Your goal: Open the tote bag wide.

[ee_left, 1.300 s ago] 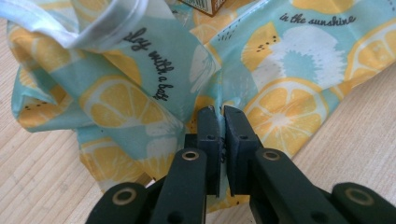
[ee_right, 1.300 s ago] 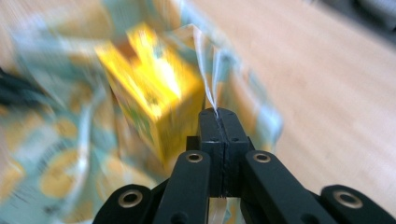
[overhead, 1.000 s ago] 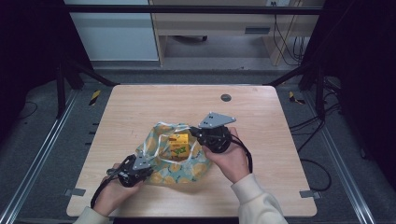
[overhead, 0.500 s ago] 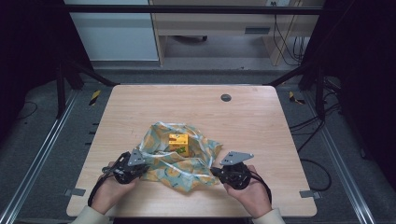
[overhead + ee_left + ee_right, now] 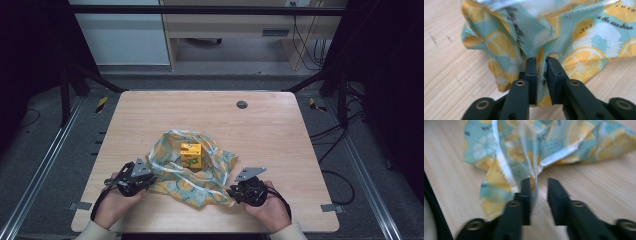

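With the lemon-print cloth (image 5: 200, 175) spread near the table's (image 5: 280, 130) front edge and the yellow box (image 5: 191, 155) uncovered, both grippers, left (image 5: 541, 65) and right (image 5: 539, 185), have just been opening, releasing its corners; little seems left.

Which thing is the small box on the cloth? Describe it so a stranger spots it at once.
Start at the light wooden table and find the crumpled turquoise cloth with a lemon print near its front edge. On the middle of that cloth stands a small yellow-orange cardboard box with green markings, the only upright, hard-edged thing there.
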